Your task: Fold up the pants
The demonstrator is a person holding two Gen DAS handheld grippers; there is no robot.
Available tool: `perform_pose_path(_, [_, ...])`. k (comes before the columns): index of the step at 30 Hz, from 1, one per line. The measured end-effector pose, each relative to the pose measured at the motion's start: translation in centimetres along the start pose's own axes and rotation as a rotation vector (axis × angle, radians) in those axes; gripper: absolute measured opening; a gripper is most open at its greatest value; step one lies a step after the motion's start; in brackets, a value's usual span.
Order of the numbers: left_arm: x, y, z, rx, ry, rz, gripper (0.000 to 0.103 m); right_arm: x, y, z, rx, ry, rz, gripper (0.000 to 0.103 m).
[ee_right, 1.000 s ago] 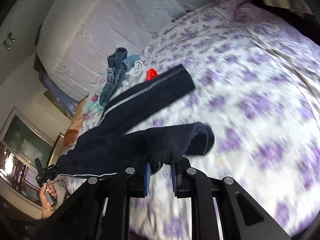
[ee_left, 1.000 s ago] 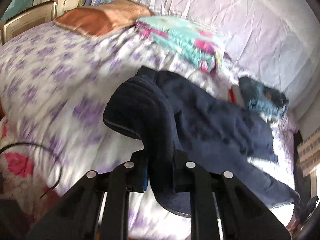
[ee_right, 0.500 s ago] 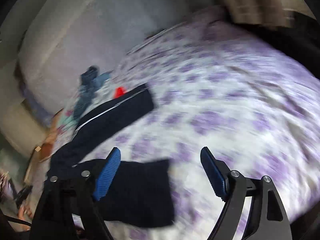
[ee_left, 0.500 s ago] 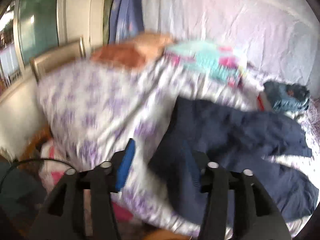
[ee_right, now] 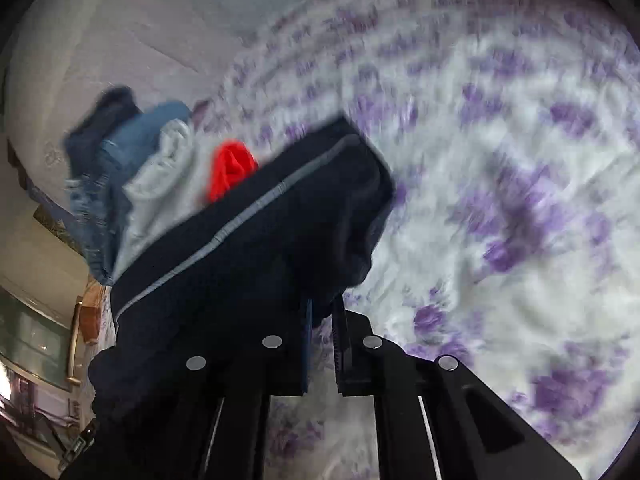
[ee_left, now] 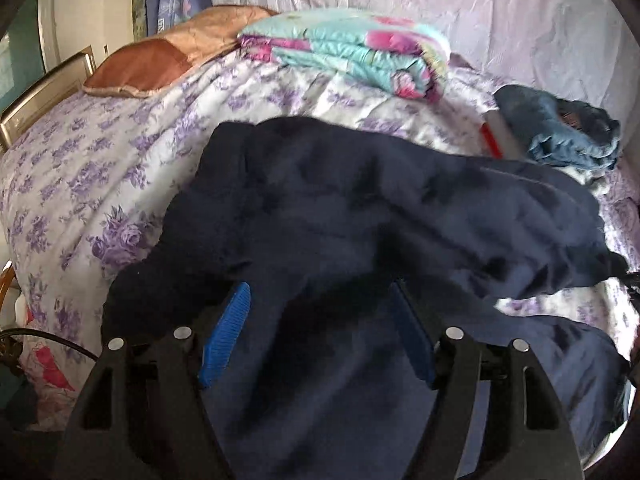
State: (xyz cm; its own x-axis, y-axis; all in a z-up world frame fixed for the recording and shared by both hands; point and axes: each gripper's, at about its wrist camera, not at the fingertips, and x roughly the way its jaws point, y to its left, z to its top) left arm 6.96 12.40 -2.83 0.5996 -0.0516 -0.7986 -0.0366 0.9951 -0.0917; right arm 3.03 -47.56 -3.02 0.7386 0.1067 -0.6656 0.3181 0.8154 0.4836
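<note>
1. Left wrist view: the navy pants [ee_left: 360,208] lie rumpled on the floral bedspread [ee_left: 100,184], not yet a neat fold. The left gripper [ee_left: 320,336] has just been opening; its blue pads [ee_left: 226,332] stand apart over the cloth, gripping nothing.
2. Right wrist view: the right gripper [ee_right: 322,312] has just been closing, pinching a hem of the pants [ee_right: 248,248].

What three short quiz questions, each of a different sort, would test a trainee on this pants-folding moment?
1. True or false: the left gripper is clamped on the navy pants.
2. The right gripper is: A) wide open, B) shut on the pants' fabric, C) out of view.
3. Fill in: the folded turquoise blanket lies beside an orange ____.

Key
1. False: its jaws, just opened, stand apart over the fabric.
2. B
3. pillow
</note>
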Motion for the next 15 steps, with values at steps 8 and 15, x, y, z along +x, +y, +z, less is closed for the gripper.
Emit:
perform_pose_path(8, [1.1, -0.1, -0.9, 0.065, 0.035, -0.007, 0.070, -9.5, -5.5, -5.6, 0.054, 0.038, -0.029, 0.009])
perform_pose_path(15, [-1.4, 3.2, 2.2, 0.004, -0.008, -0.018, 0.070, -9.4, -6.3, -6.0, -0.004, 0.069, -0.254, 0.063])
